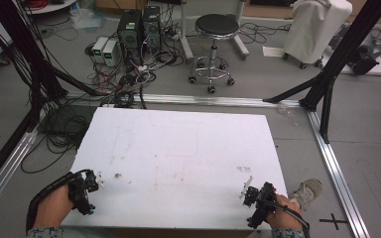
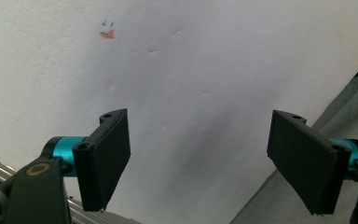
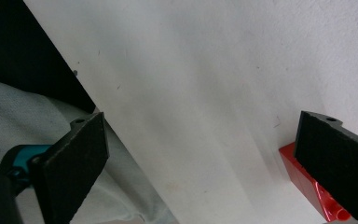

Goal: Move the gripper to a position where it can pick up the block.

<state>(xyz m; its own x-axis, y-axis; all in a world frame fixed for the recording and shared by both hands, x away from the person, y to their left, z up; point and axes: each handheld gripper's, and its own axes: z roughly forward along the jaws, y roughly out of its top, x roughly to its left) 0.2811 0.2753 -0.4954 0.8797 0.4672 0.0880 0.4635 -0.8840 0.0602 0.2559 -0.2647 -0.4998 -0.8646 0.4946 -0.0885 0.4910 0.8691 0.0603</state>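
Beside the right gripper (image 3: 200,163), just behind its right-hand jaw, lies a red toy brick (image 3: 307,179) on the white bench (image 3: 205,84); the jaw covers part of it, so its full shape I cannot tell. This gripper is wide open and holds nothing. The left gripper (image 2: 198,158) is also spread wide and empty, and between its jaws is only bare bench surface, with a small orange and blue mark (image 2: 107,31) well ahead of it. From the high view both grippers (image 1: 87,187) (image 1: 255,196) sit at the near corners of the bench, far apart from each other.

I judge that the work is at its start (nothing is grasped yet), and the step in hand is the approach to the brick. The next move probably calls for shifting the right gripper sideways toward the brick, until it lies between the jaws, then closing gently.
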